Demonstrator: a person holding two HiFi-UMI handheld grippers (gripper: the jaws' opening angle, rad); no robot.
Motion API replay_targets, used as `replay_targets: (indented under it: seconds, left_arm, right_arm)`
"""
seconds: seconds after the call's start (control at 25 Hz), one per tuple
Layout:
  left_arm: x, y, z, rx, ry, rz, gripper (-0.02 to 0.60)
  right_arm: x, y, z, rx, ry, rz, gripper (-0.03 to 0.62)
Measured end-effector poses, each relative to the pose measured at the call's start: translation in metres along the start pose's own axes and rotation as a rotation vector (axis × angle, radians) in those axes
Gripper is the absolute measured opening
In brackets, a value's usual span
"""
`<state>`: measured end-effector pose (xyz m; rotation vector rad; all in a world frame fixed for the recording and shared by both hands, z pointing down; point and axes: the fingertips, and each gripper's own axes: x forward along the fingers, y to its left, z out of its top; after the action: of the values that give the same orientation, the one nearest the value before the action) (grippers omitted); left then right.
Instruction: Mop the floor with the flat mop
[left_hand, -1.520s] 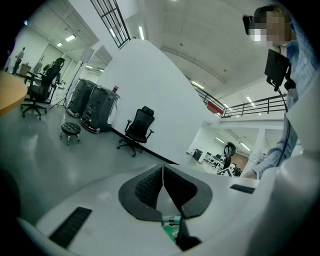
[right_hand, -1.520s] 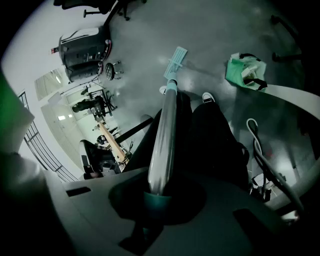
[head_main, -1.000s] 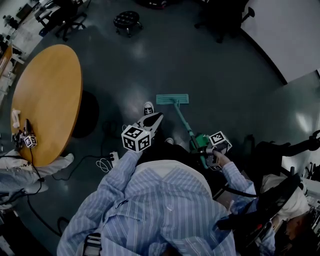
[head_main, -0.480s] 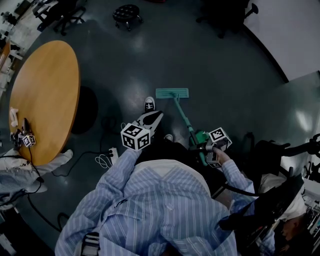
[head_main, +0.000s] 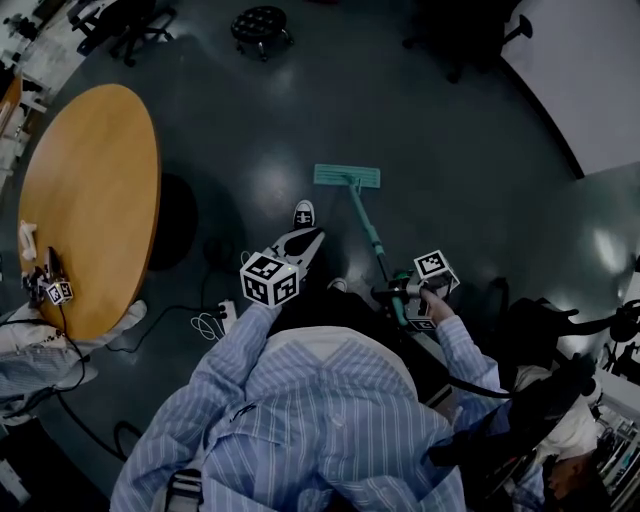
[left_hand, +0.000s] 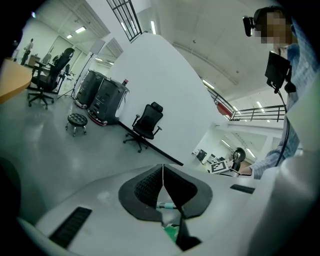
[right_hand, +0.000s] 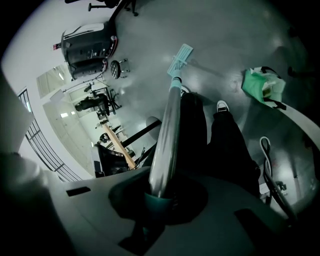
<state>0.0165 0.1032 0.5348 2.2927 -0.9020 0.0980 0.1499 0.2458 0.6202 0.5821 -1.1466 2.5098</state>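
The flat mop lies with its teal head (head_main: 347, 177) flat on the dark floor ahead of my feet. Its pole (head_main: 368, 240) slants back to my right gripper (head_main: 403, 295), which is shut on the handle. In the right gripper view the metal pole (right_hand: 167, 130) runs from the jaws of the right gripper (right_hand: 159, 197) out to the mop head (right_hand: 180, 54). My left gripper (head_main: 301, 243) hovers left of the pole, apart from it, jaws pressed together with nothing between them. In the left gripper view the left gripper (left_hand: 163, 172) points out across the room.
A round wooden table (head_main: 90, 200) fills the left side. A black stool (head_main: 262, 25) and office chairs (head_main: 130, 30) stand far ahead. A cable and power strip (head_main: 222, 315) lie by my left foot (head_main: 304, 213). A green bag (right_hand: 262, 85) sits at right.
The mop head has slid forward on the floor, farther from my shoe. The right gripper has kept its hold on the pole. The left gripper has barely moved.
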Motion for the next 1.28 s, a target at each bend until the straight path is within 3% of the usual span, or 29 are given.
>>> replay_targets:
  seconds: [0.88, 1.28]
  left_arm:
    - [0.093, 0.166, 0.128, -0.063, 0.032, 0.045, 0.008]
    - [0.133, 0.238, 0.180, -0.080, 0.053, 0.045, 0.008]
  right_arm:
    - [0.024, 0.197, 0.225, -0.005, -0.024, -0.009, 0.028]
    - [0.043, 0.290, 0.358, -0.026, -0.032, -0.055, 0.028]
